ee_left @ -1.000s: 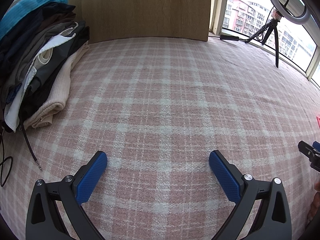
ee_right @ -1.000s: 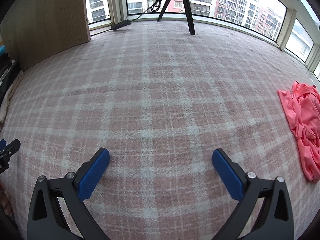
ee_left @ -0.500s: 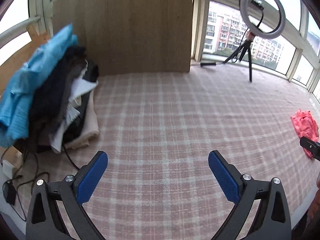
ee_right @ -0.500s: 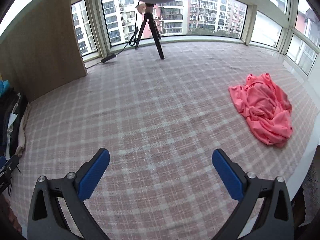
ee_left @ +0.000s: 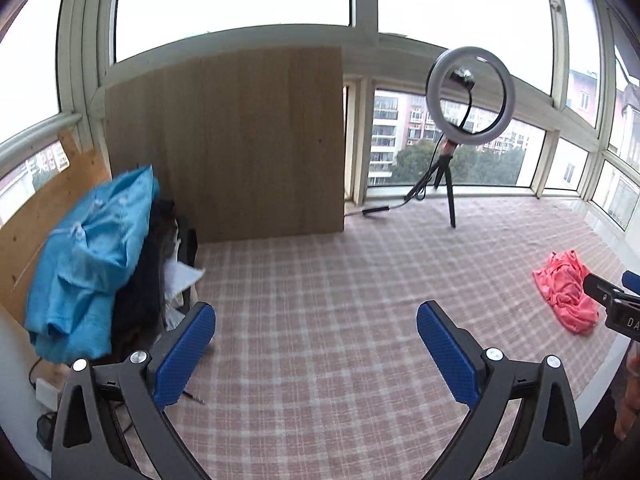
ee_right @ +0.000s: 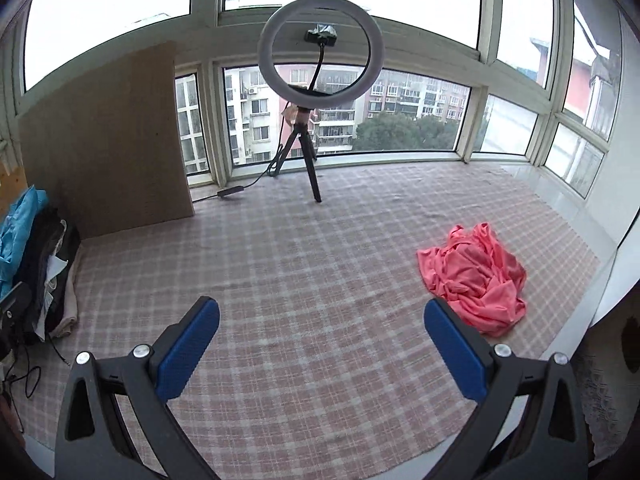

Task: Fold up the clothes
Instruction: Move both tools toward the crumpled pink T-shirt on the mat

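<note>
The left gripper (ee_left: 314, 350) hung above the pink checked cloth (ee_left: 320, 280) that covered the worktop. Its blue fingers (ee_left: 182, 356) were spread wide apart and held nothing. The right gripper (ee_right: 320, 350) hung above the same cloth, and its blue fingers (ee_right: 188, 346) were also wide apart and empty.

The pink garment (ee_right: 476, 276) lay crumpled in a heap on the checked cloth, near the right edge of the cloth. In the right wrist view it sat just past the right finger of the right gripper, not touching it. In the left wrist view the pink garment (ee_left: 566, 292) showed far over on the right side of the cloth, next to the tip of the right gripper (ee_left: 612, 300).

A pile of clothes (ee_left: 100, 268) stood at the left side of the checked cloth, with a blue garment (ee_left: 92, 252) on top and dark ones under it. A wooden board (ee_left: 236, 144) stood up behind the cloth, beside the pile. A ring light (ee_right: 320, 52) on a small tripod stood at the far edge of the cloth, in front of the windows (ee_right: 400, 104). Thin black cables (ee_right: 24, 372) lay off the left edge of the cloth, below the pile.
</note>
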